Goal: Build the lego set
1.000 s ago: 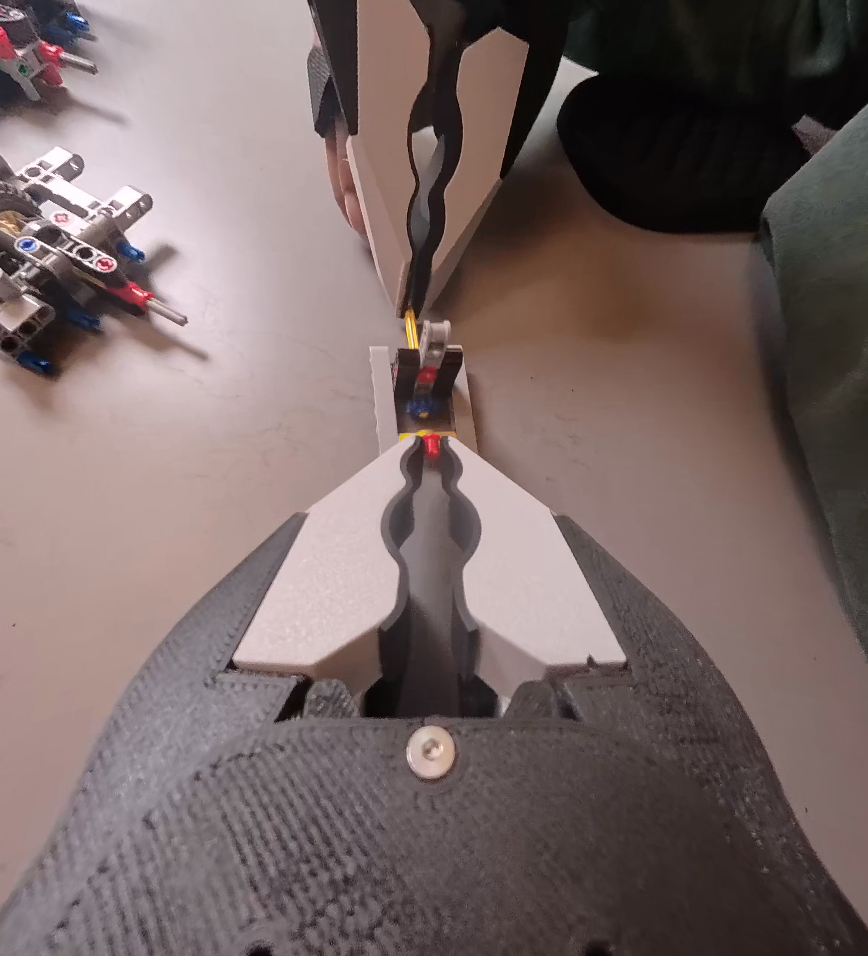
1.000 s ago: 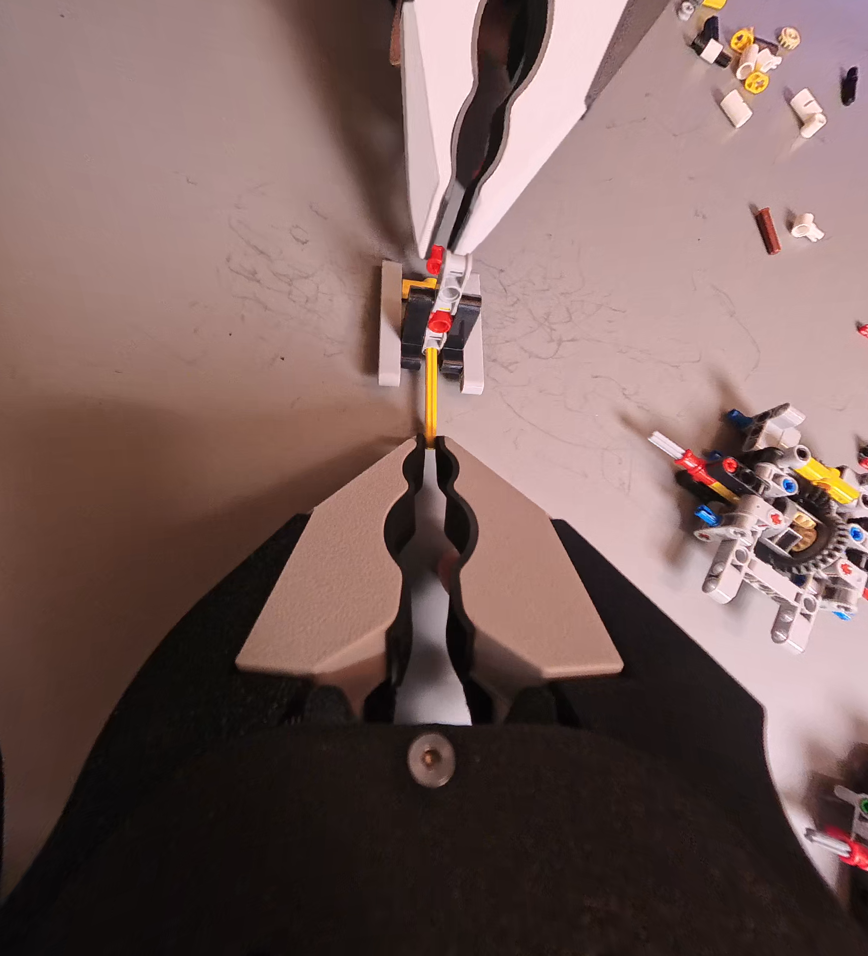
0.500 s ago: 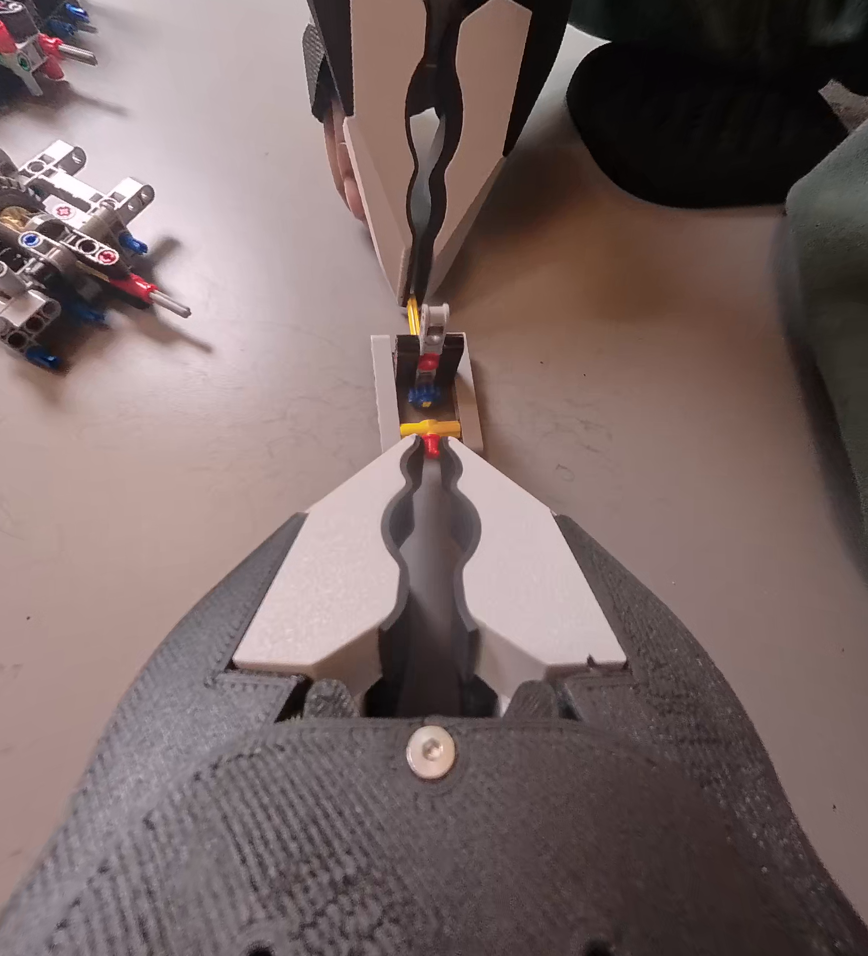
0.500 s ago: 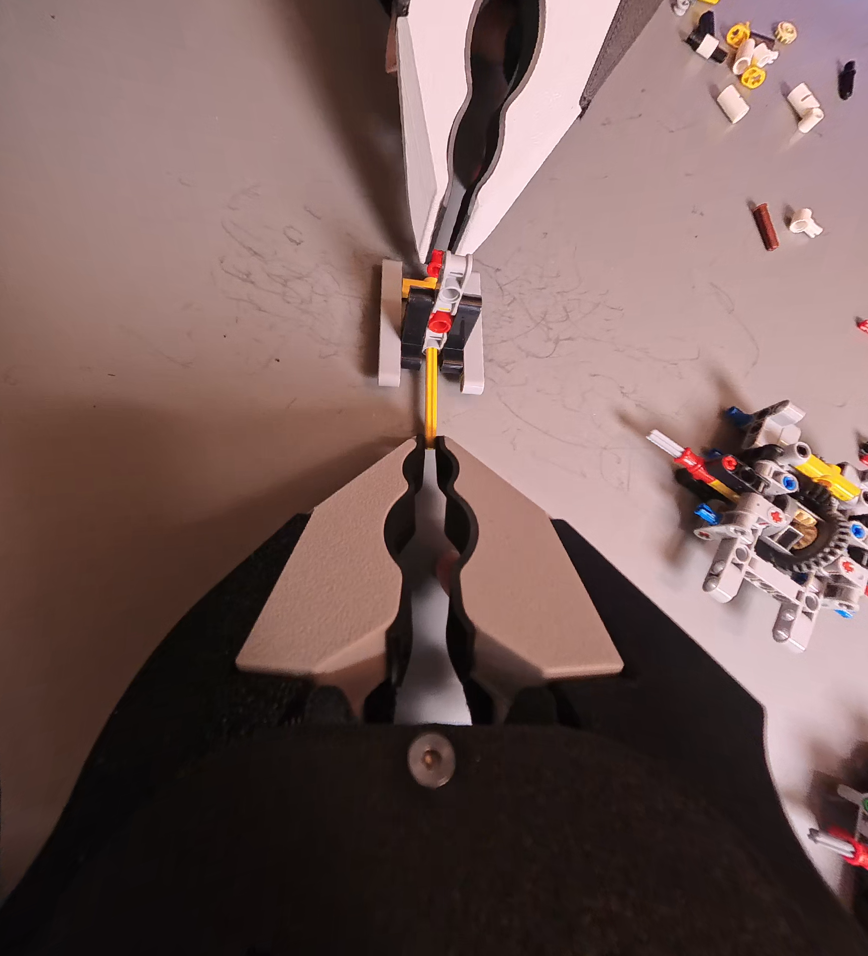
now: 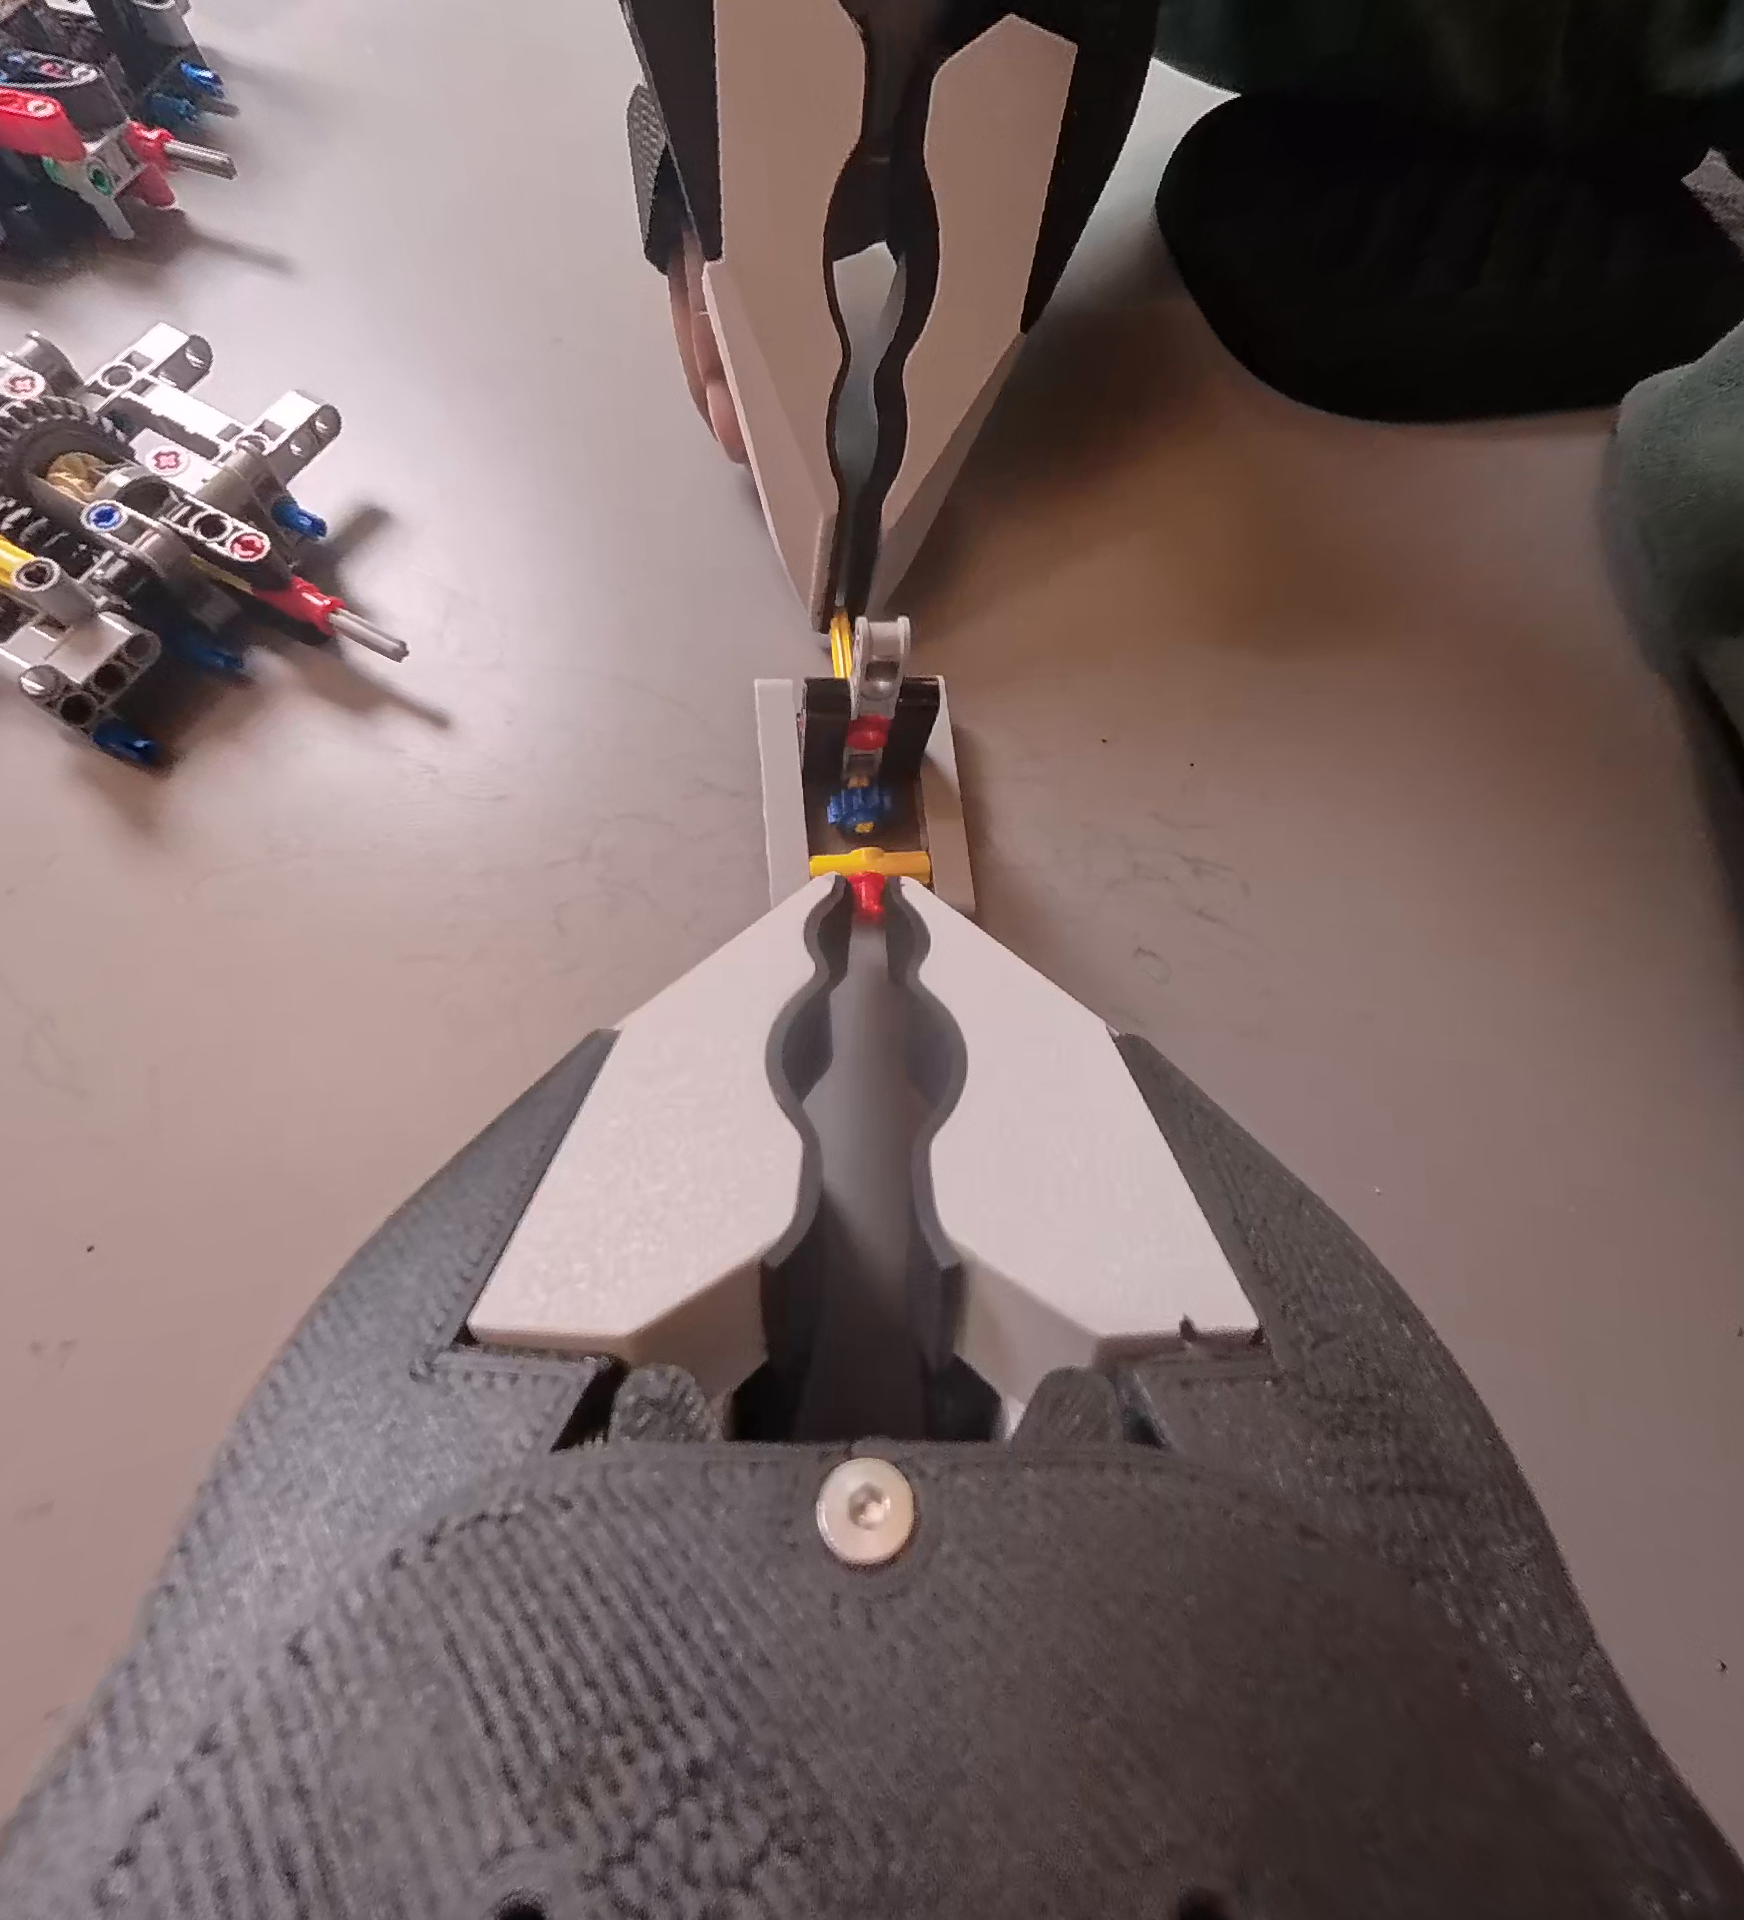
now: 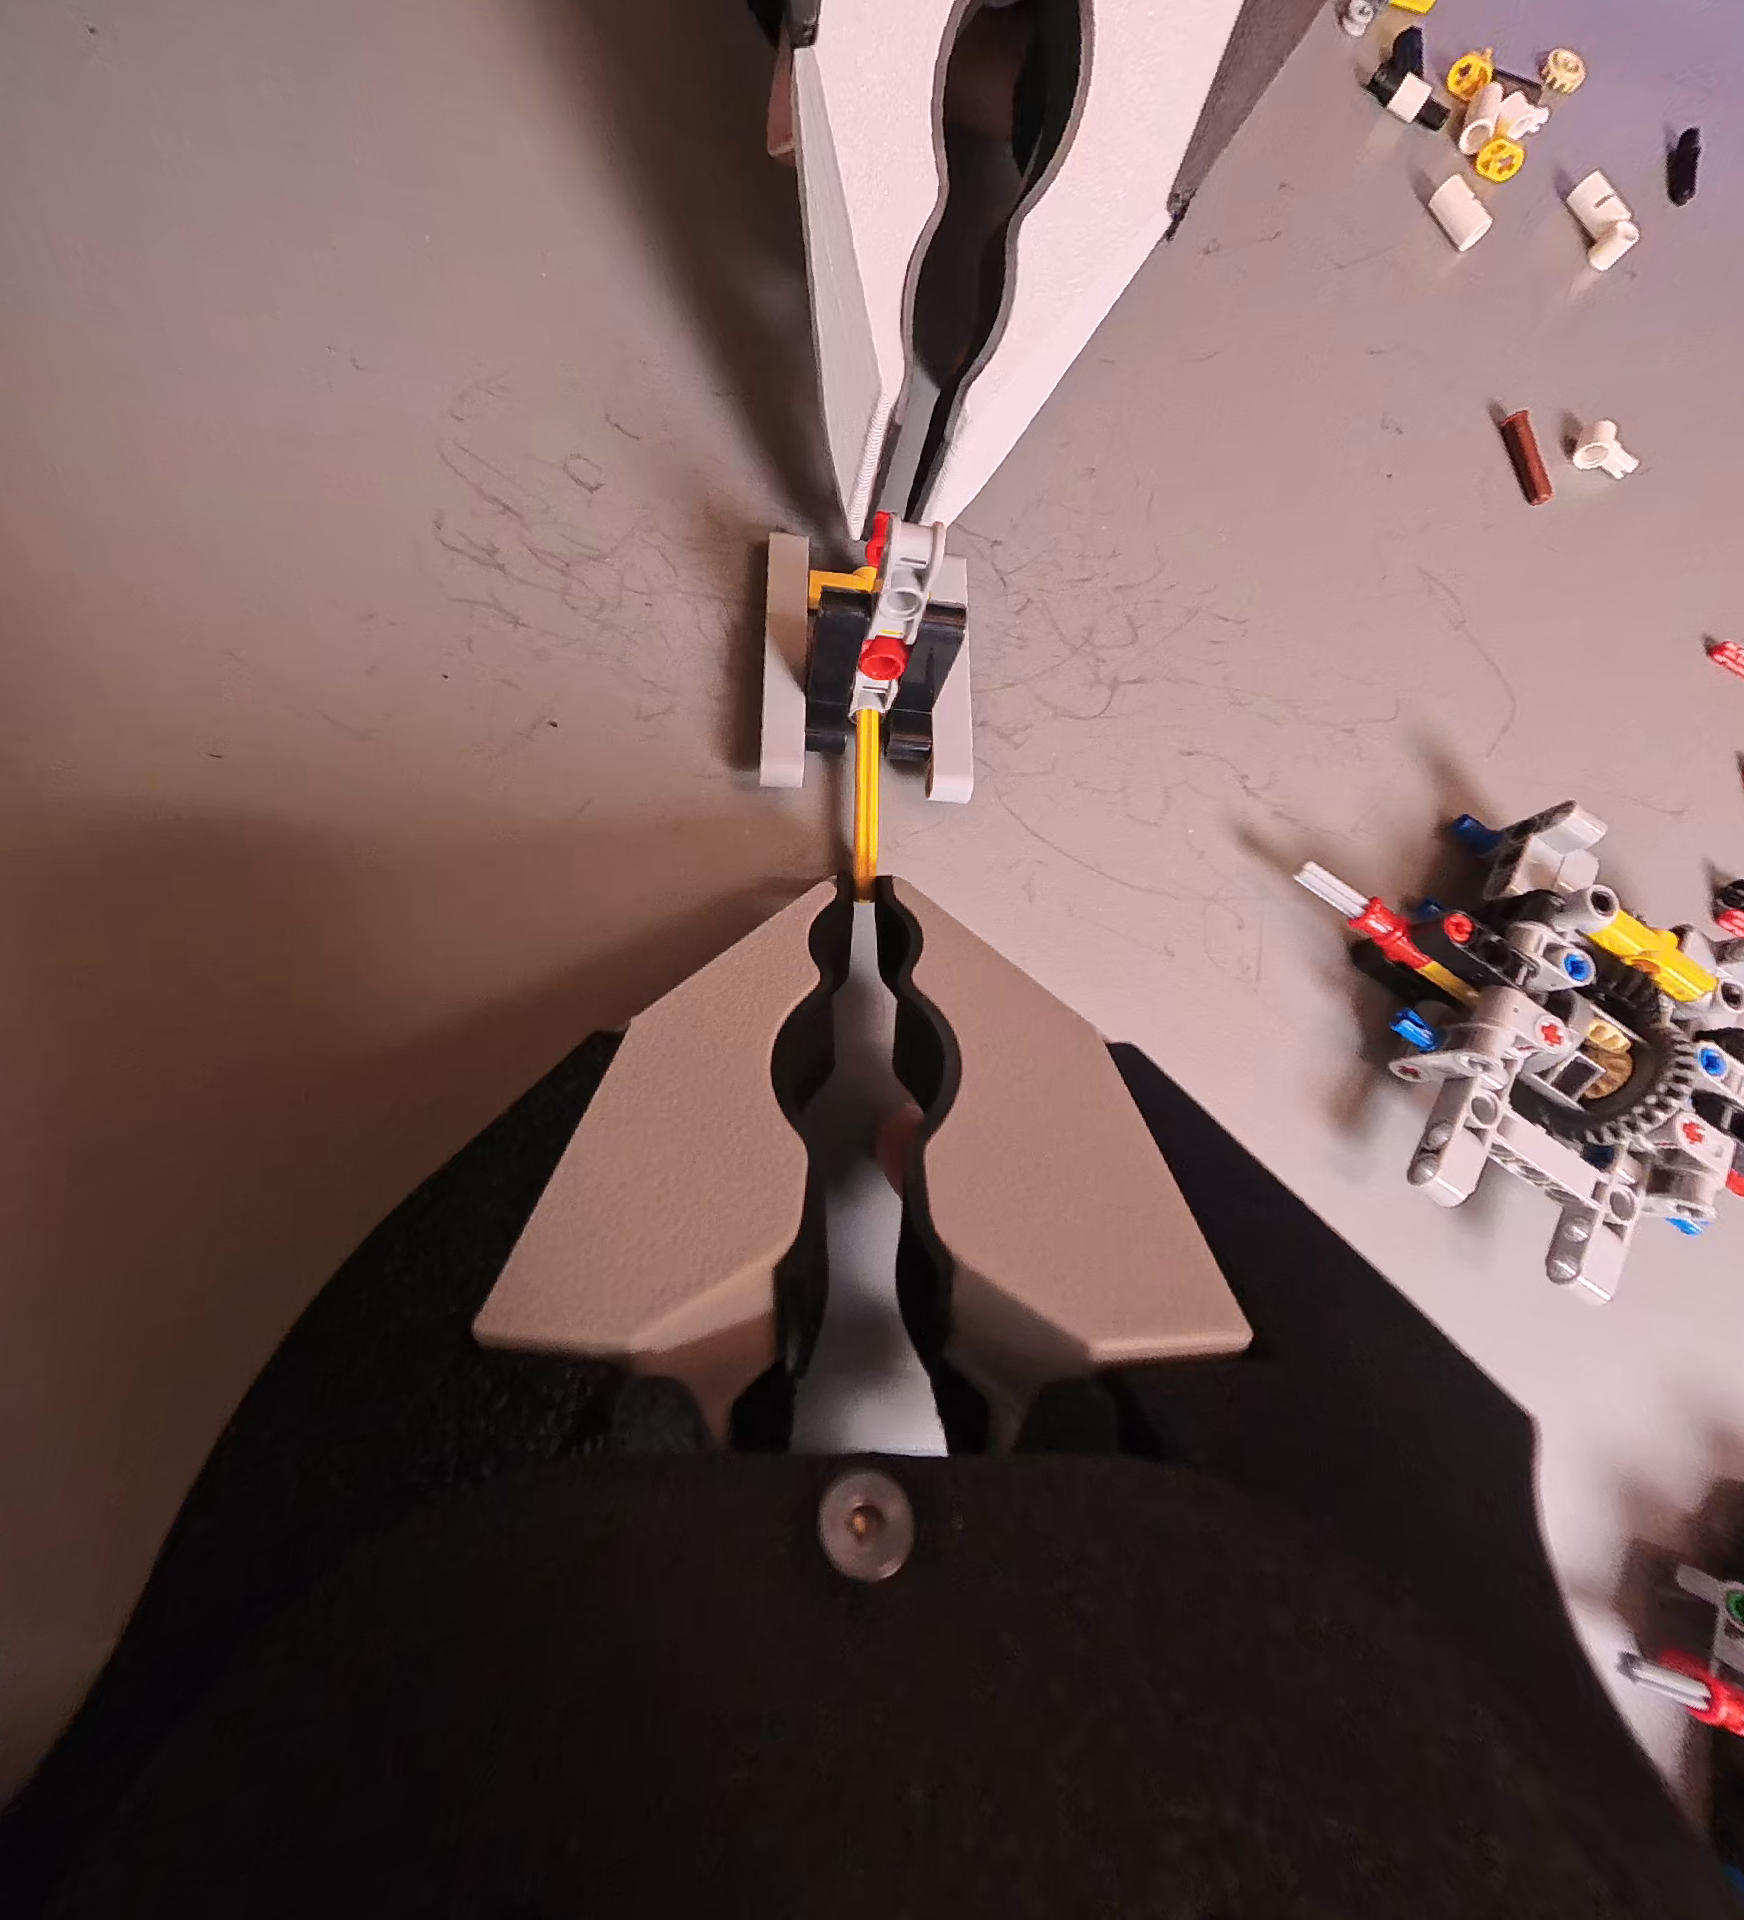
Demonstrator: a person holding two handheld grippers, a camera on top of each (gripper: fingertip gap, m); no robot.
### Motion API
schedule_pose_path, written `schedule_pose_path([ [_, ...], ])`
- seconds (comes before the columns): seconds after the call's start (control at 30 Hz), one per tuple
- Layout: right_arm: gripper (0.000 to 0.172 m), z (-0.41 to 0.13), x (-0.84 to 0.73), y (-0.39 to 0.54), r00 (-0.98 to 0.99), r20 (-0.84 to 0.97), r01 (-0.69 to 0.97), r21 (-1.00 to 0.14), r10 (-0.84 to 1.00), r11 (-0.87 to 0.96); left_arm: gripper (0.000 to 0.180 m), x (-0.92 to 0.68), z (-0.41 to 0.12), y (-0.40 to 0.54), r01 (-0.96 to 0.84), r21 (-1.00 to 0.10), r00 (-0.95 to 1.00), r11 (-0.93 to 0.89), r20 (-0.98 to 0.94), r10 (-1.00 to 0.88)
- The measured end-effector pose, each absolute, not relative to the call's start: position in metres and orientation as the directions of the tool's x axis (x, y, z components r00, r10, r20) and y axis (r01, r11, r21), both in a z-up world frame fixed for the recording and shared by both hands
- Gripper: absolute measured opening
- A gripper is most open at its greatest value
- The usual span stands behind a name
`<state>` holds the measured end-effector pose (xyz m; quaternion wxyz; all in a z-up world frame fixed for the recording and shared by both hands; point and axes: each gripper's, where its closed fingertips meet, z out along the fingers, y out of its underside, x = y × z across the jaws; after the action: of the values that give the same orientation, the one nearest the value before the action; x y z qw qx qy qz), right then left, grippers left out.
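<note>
Between the two facing grippers, a small brick assembly (image 6: 866, 655) is sitting on the grey table (image 6: 328, 520), its pale side beams flat on the surface. Just ahead of its own tips, the left gripper (image 5: 866, 902) is clamping a red pin (image 5: 866, 896) that sticks out of the near end of the assembly, right behind a yellow cross-piece (image 5: 868, 862); the pads are pressing on the pin from both sides. Opposite it, the right gripper (image 6: 865, 888) is pinching the free end of a thin yellow axle (image 6: 866, 790) that is running forward from its tips into the grey connector (image 6: 904, 592) on top of the assembly.

Off to the right gripper's right side, a larger geared build (image 6: 1616, 1049) and scattered loose pieces (image 6: 1491, 114) are lying well apart from the work.

As a judgement, the weak point is the axle: it is thin and gripped only at its very end, so any sideways twist of either gripper is likely to bend it, let it slide out of the pads, or lever the connector off. The red pin offers little surface too; if the two grippers are pulling out of line, the assembly could tilt off the table or pop loose.
</note>
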<state>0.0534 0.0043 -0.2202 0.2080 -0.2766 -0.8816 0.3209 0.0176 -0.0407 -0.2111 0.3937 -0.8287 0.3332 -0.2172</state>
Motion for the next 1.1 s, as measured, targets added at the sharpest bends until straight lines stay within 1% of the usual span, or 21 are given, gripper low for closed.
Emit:
schedule_pose_path([
  [0.07, 0.003, -0.220, 0.052, 0.005, -0.754, 0.223, 0.340, -0.672, 0.618, 0.658, 0.005, 0.016, -0.211, -0.040, -0.378, -0.799, 0.687, -0.468, 0.096, -0.720],
  [0.2, 0.002, -0.220, 0.047, 0.008, -0.722, 0.355, 0.290, -0.624, 0.594, 0.725, 0.005, 0.012, -0.207, -0.037, -0.354, -0.809, 0.704, -0.469, 0.099, -0.703],
  [0.3, 0.002, -0.219, 0.043, 0.014, -0.682, 0.492, 0.240, -0.549, 0.541, 0.801, 0.005, 0.010, -0.208, -0.035, -0.342, -0.810, 0.717, -0.476, 0.102, -0.689],
  [0.37, 0.002, -0.219, 0.043, 0.015, -0.664, 0.538, 0.228, -0.516, 0.519, 0.826, 0.005, 0.009, -0.208, -0.035, -0.344, -0.809, 0.721, -0.477, 0.098, -0.686],
  [0.57, 0.002, -0.219, 0.044, 0.016, -0.661, 0.535, 0.238, -0.515, 0.525, 0.824, 0.005, 0.010, -0.206, -0.034, -0.346, -0.812, 0.721, -0.470, 0.091, -0.687],
  [0.97, 0.002, -0.218, 0.045, 0.018, -0.620, 0.633, 0.186, -0.454, 0.463, 0.871, 0.005, 0.008, -0.205, -0.029, -0.319, -0.823, 0.740, -0.470, 0.093, -0.666],
  [1.1, 0.002, -0.217, 0.045, 0.018, -0.611, 0.638, 0.180, -0.464, 0.468, 0.867, 0.005, 0.010, -0.194, -0.032, -0.280, -0.858, 0.713, -0.431, 0.115, -0.692],
])
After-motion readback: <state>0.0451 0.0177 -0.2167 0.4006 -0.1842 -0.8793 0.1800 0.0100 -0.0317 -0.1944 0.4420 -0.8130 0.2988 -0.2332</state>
